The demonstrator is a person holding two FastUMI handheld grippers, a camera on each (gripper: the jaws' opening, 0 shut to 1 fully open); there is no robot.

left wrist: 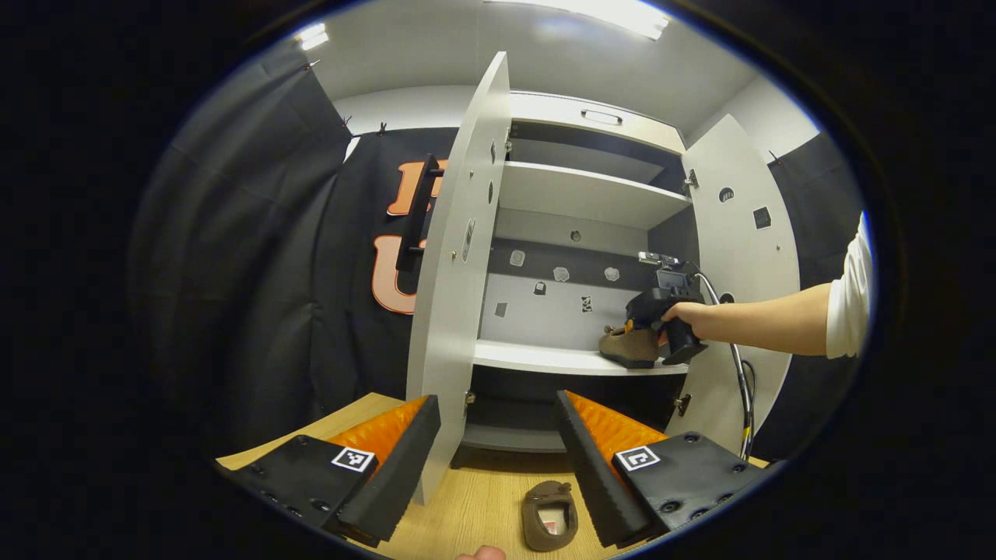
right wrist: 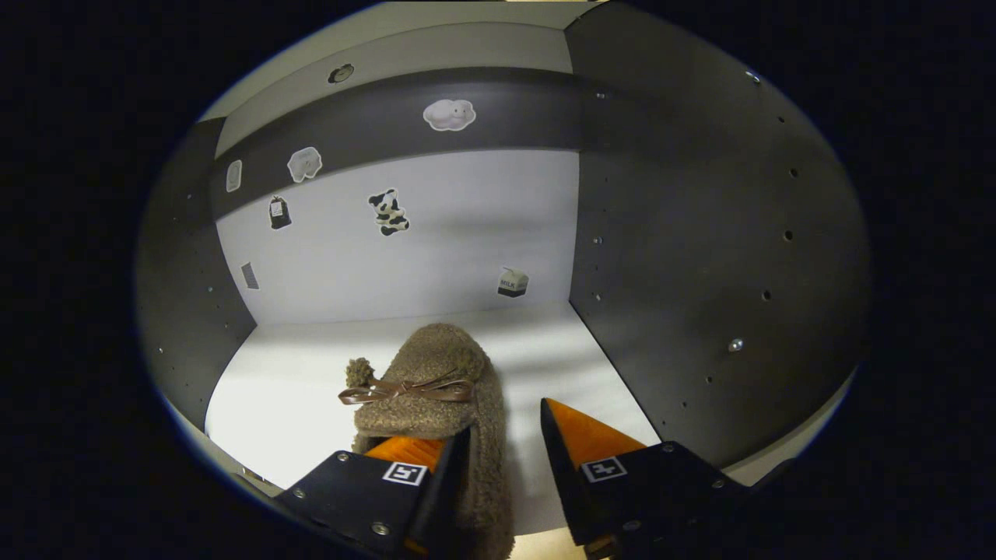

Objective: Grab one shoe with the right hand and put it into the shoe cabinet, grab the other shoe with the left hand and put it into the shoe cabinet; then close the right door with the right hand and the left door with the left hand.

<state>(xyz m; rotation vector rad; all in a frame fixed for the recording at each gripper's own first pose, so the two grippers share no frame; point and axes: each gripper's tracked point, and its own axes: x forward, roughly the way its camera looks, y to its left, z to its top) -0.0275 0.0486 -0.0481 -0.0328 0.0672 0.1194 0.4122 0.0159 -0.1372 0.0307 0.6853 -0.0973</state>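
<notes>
A brown fuzzy shoe [right wrist: 436, 381] with a bow rests on the white middle shelf [right wrist: 296, 389] of the shoe cabinet, near its right wall. My right gripper [right wrist: 504, 420] is open around the shoe's side: one finger sits in its opening, and the other stands clear of it with shelf showing between. In the left gripper view a hand holds that right gripper [left wrist: 657, 323] at the same shoe [left wrist: 629, 346]. The other brown shoe [left wrist: 548, 515] lies on the wooden floor [left wrist: 482, 498] in front of the cabinet. My left gripper [left wrist: 496, 398] hovers open above it.
Both cabinet doors stand open: the left door [left wrist: 455, 264] with its black handle [left wrist: 420, 210] swings toward me, the right door [left wrist: 743, 257] behind the person's arm [left wrist: 762, 323]. An upper shelf [left wrist: 583, 194] and a lower compartment [left wrist: 513, 435] show. Stickers dot the back panel [right wrist: 436, 233].
</notes>
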